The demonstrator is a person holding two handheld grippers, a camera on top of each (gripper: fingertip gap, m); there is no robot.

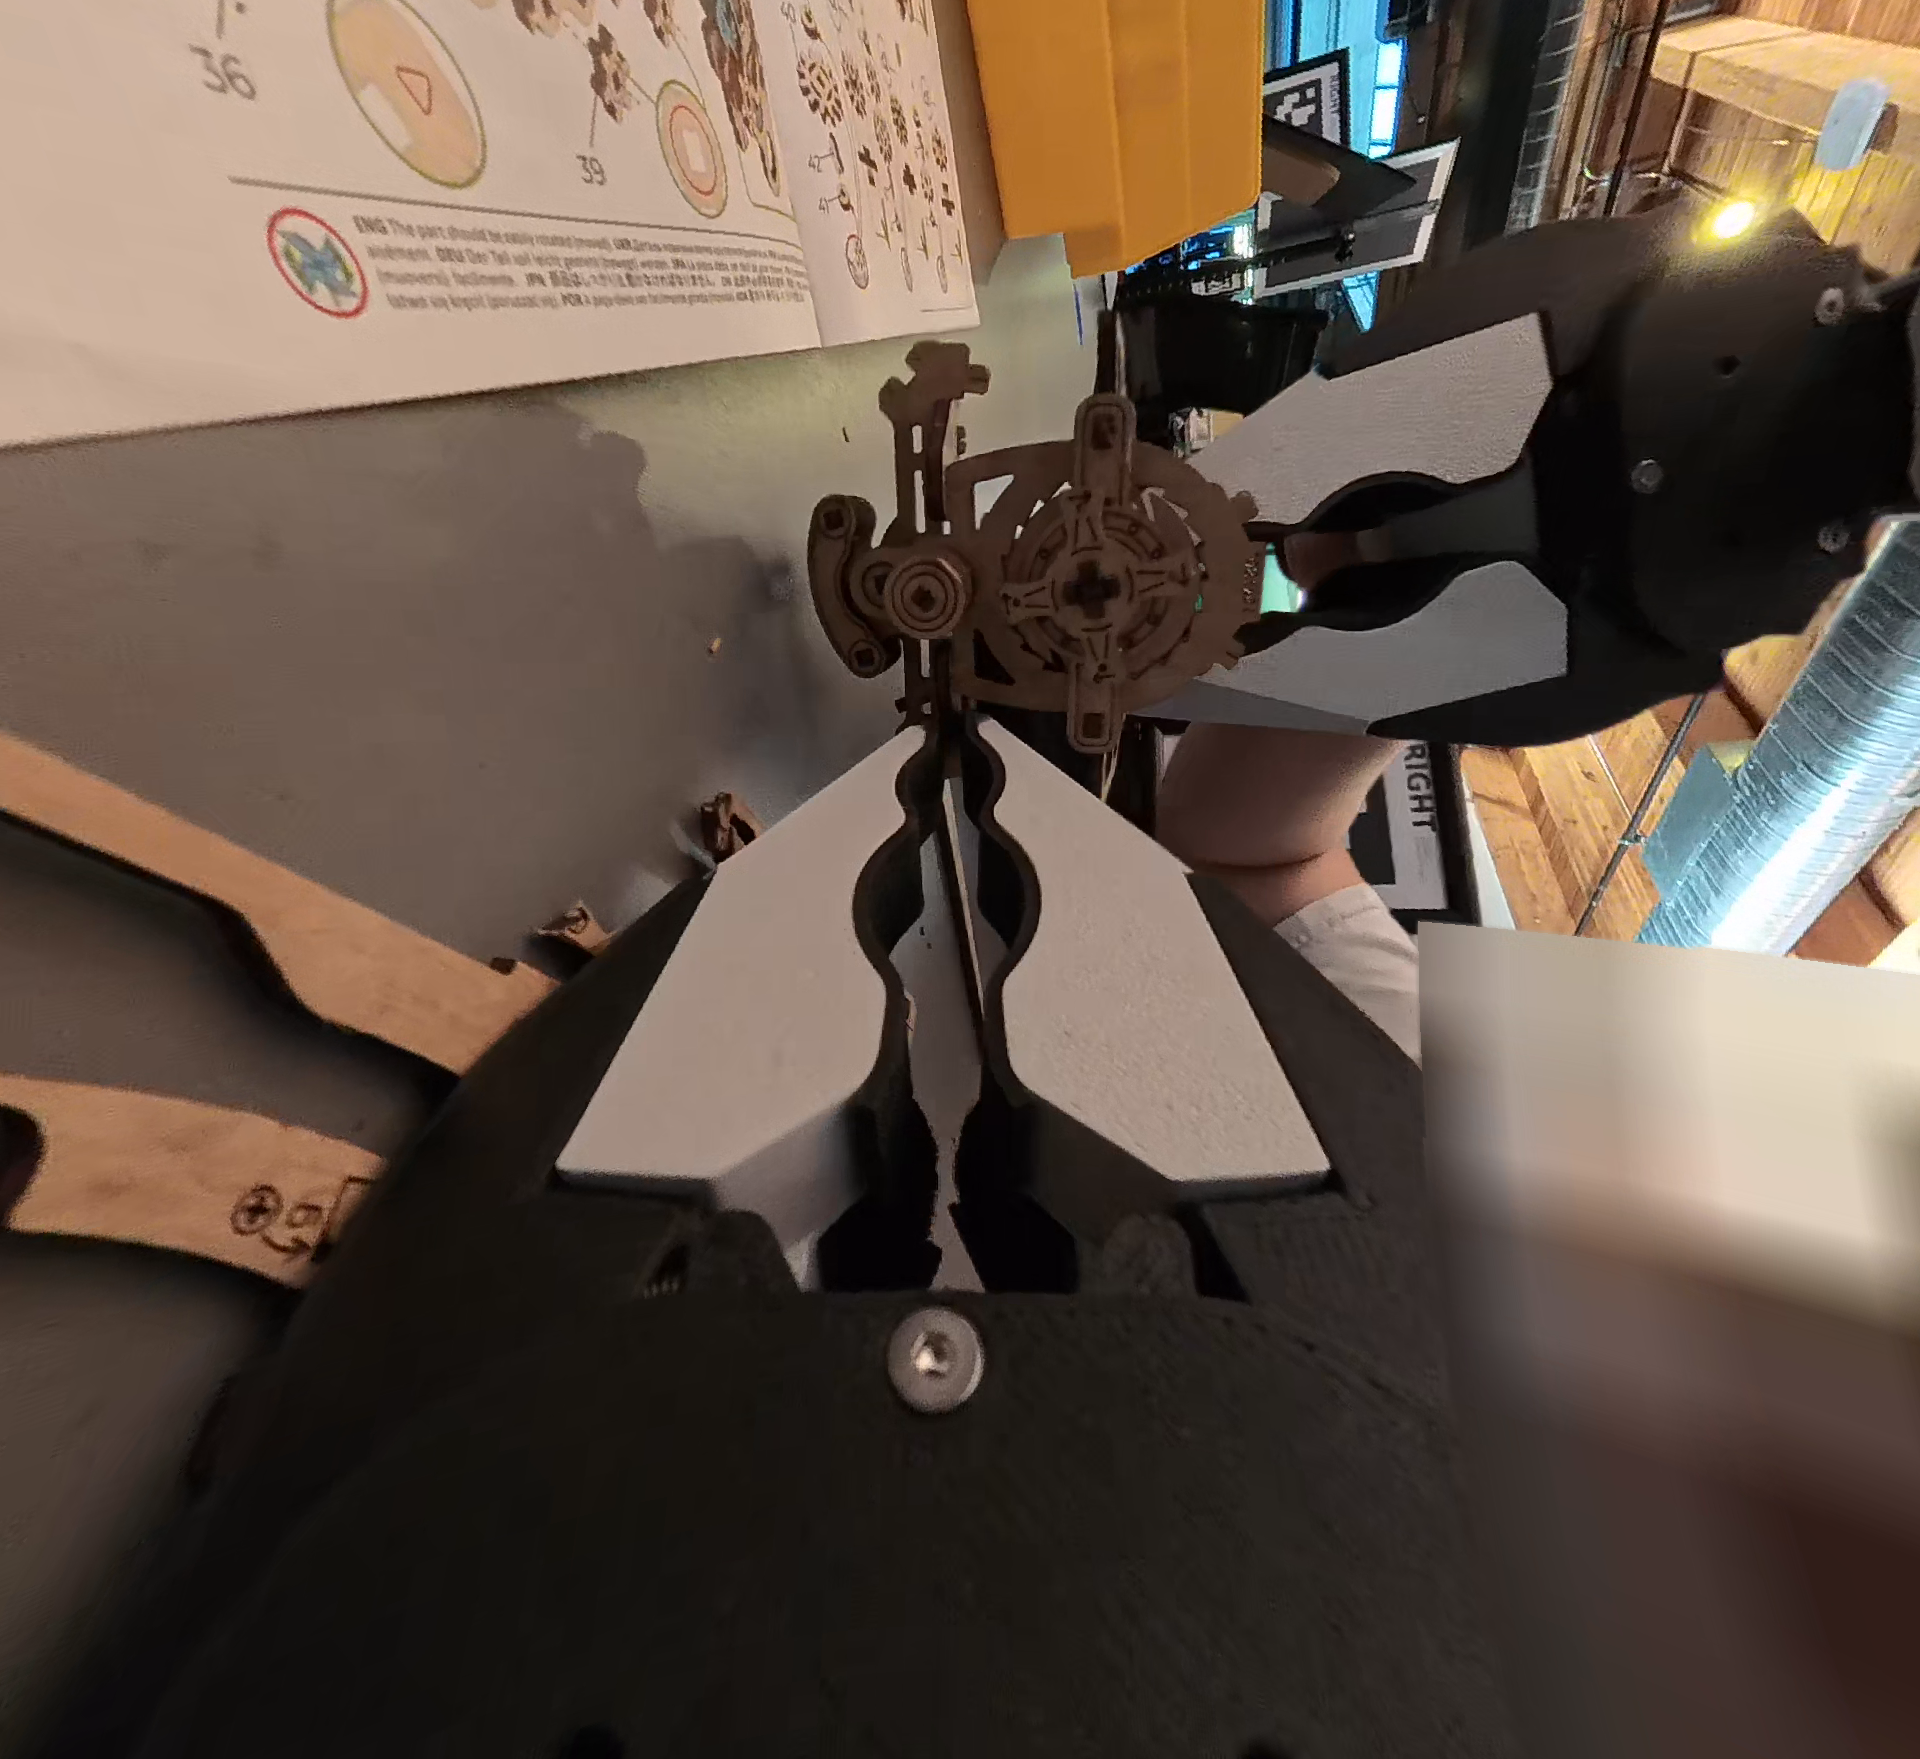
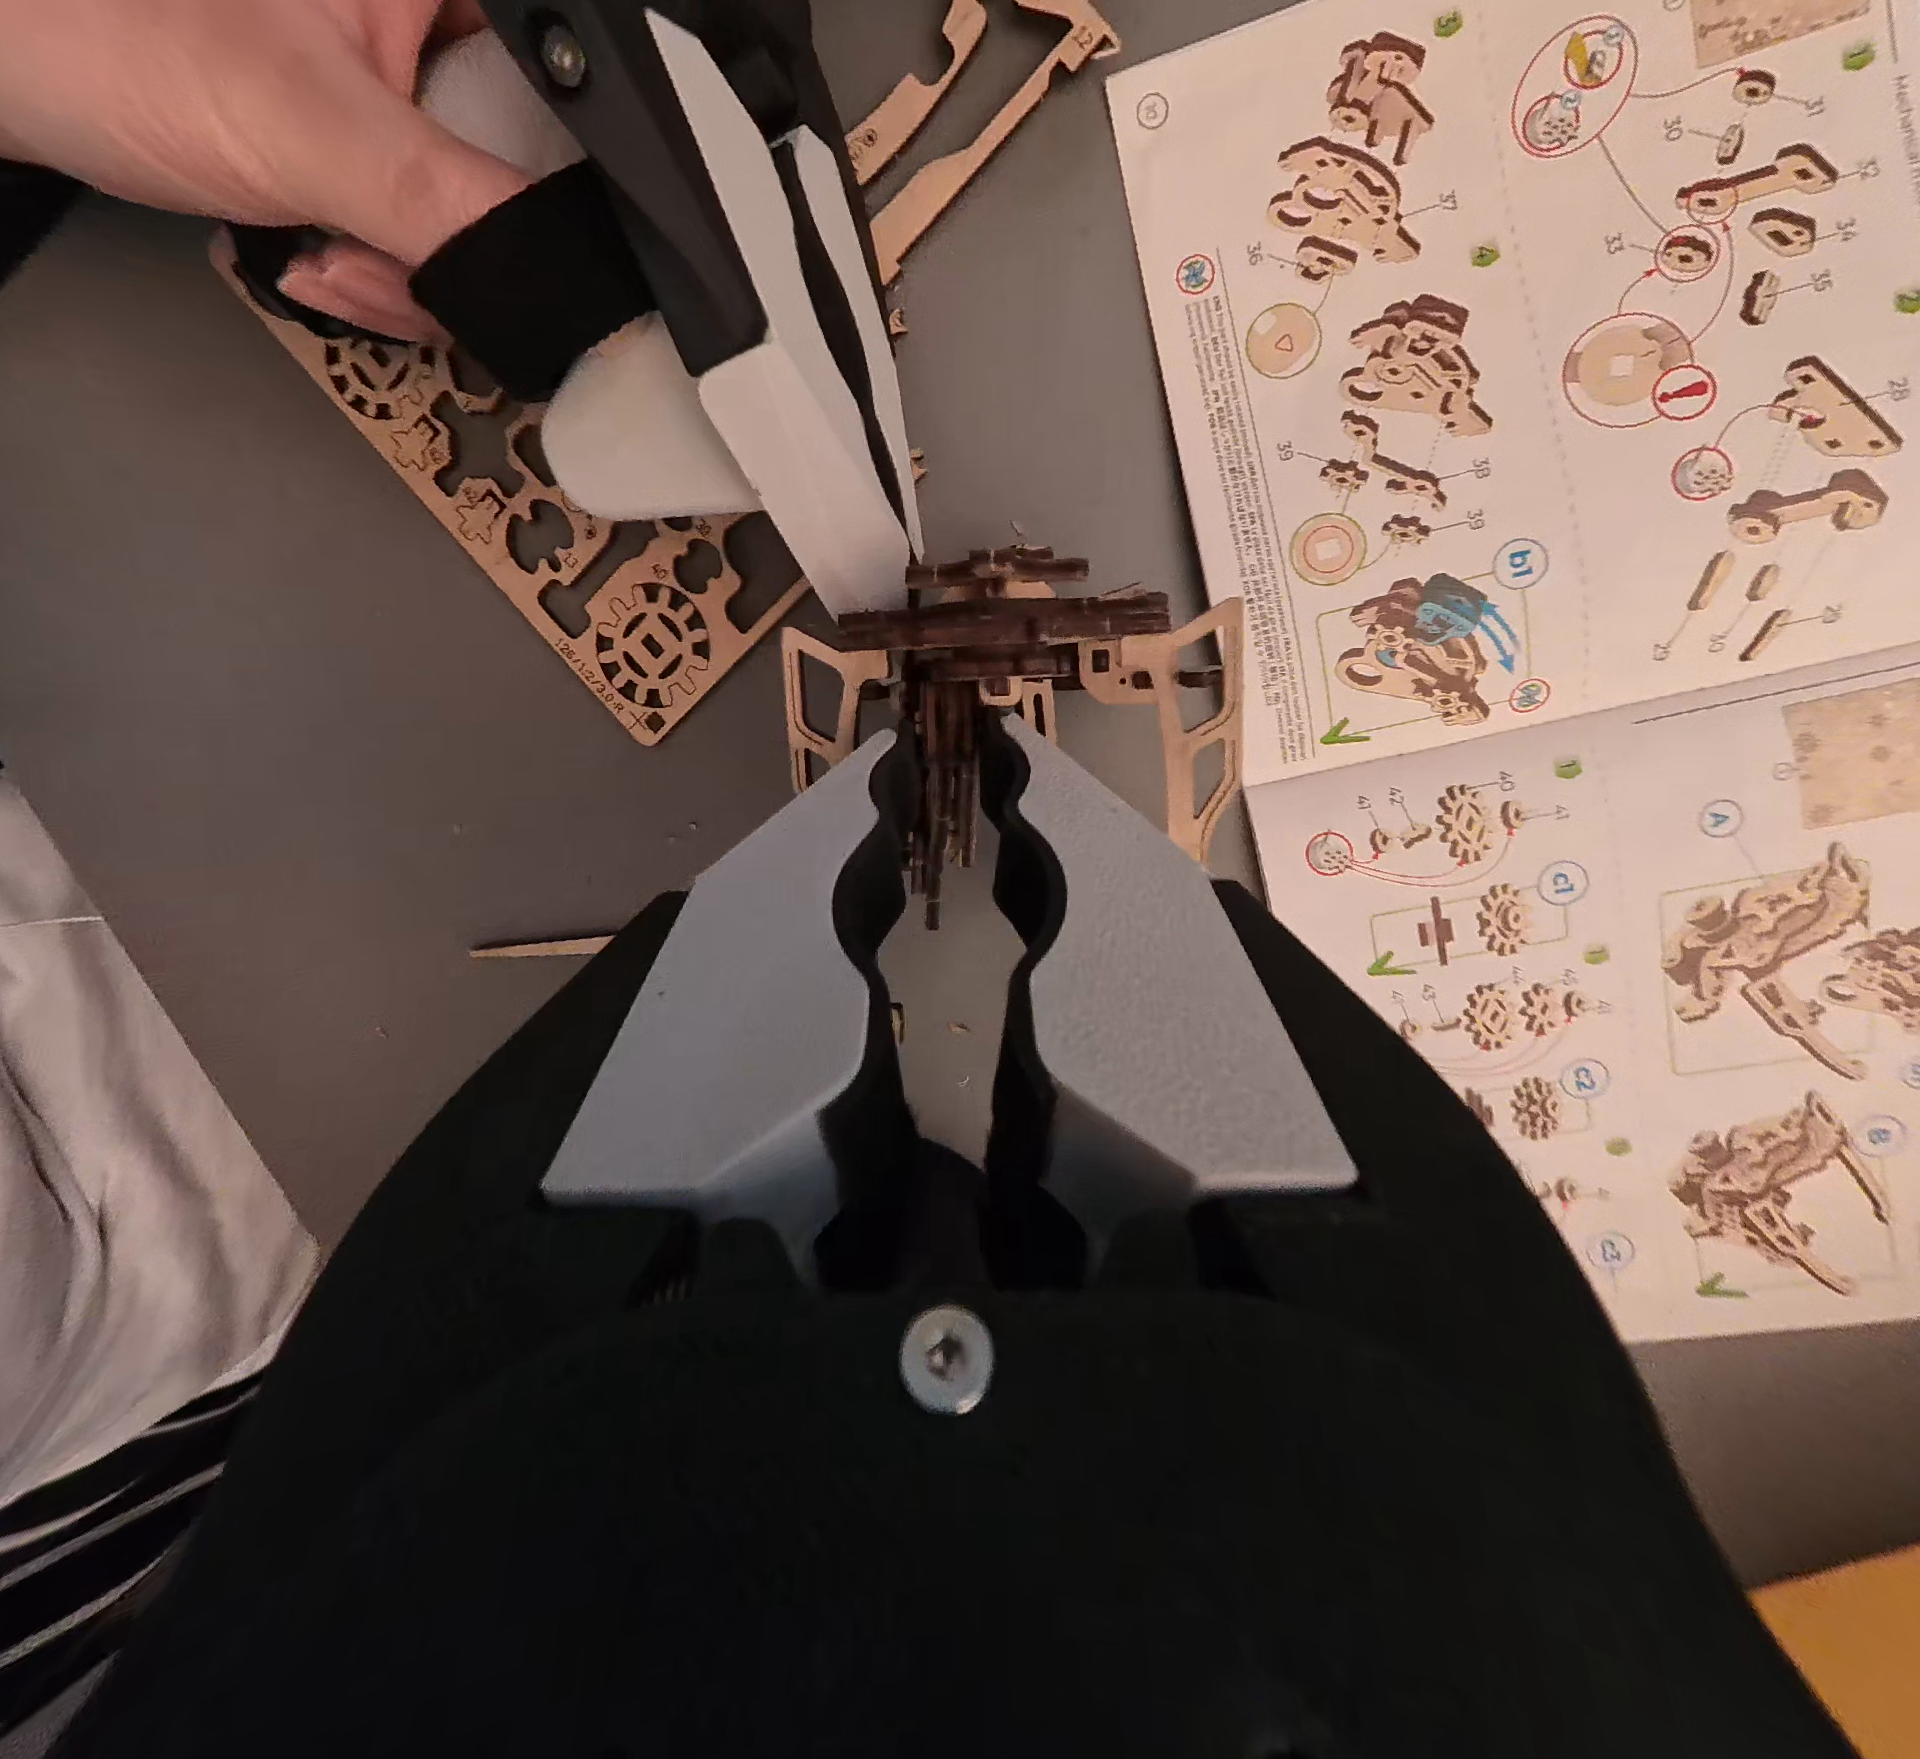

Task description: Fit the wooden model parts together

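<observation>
Held in the air above the grey tabletop (image 2: 260, 878): dark laser-cut wooden gear assembly (image 1: 1081, 587), gripped from two sides. Left gripper (image 1: 940, 733) closed on the thin lower edge; right gripper (image 2: 945, 774) clamped on the layered stack of the same model. To seat well, probably best to keep both grips firm, press straight along the axle, avoid twisting. Nearby on the tabletop: pale plywood sheet with cut-out gears (image 2: 582, 566) and white illustrated instruction sheet (image 2: 1507, 462).

dark matt wood model (image 1: 1039, 566), paper manual (image 2: 1558, 462)
</observation>
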